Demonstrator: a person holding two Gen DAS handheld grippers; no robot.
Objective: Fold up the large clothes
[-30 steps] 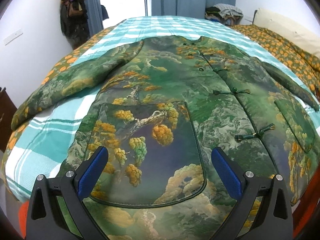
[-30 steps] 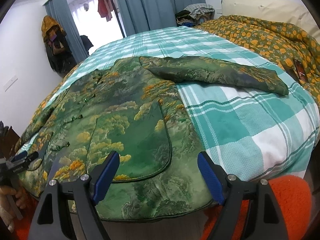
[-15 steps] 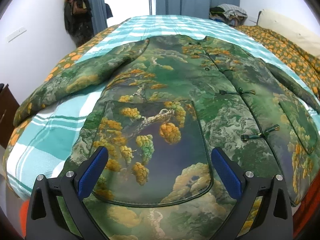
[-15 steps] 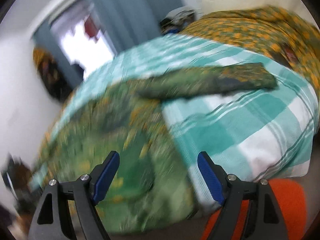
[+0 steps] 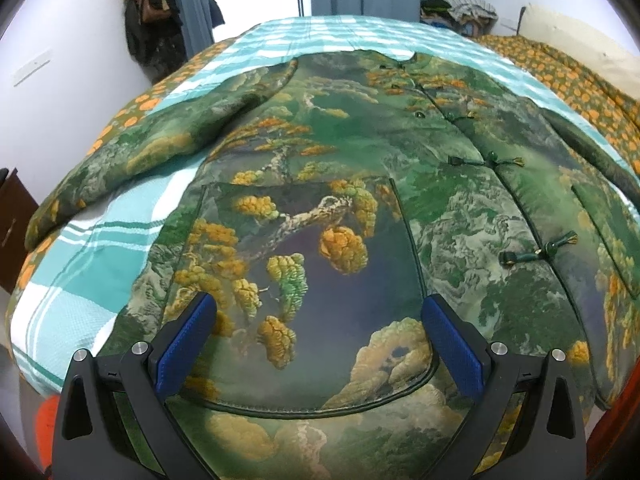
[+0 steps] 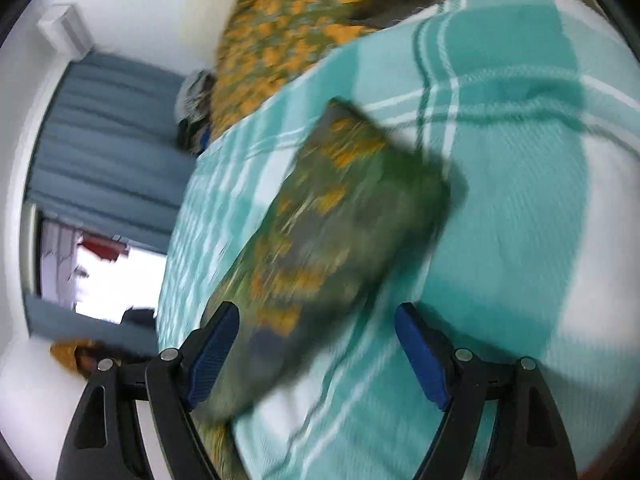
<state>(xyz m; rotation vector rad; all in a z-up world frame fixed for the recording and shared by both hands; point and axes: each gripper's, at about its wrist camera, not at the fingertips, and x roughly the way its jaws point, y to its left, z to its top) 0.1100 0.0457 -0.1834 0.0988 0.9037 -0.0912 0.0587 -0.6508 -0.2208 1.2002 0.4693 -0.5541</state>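
Note:
A large green jacket [image 5: 360,184] printed with trees and orange blossoms lies spread flat, front up, on the bed, both sleeves stretched out. My left gripper [image 5: 316,340] is open and empty, hovering over the jacket's lower left pocket near the hem. My right gripper [image 6: 316,344] is open and empty, tilted, just above the end of the jacket's right sleeve [image 6: 332,216], which lies on the plaid cover. The right wrist view is blurred by motion.
A teal and white plaid blanket [image 5: 80,264] covers the bed. An orange-flowered quilt [image 5: 580,80] and a pillow [image 5: 580,36] lie at the right. Clothes hang on the wall [image 5: 152,4]. Grey curtains [image 6: 104,136] and a bright doorway [image 6: 108,280] stand behind.
My right gripper has swung from the jacket's hem over to the right sleeve and rolled sideways. My left gripper has edged slightly forward over the pocket.

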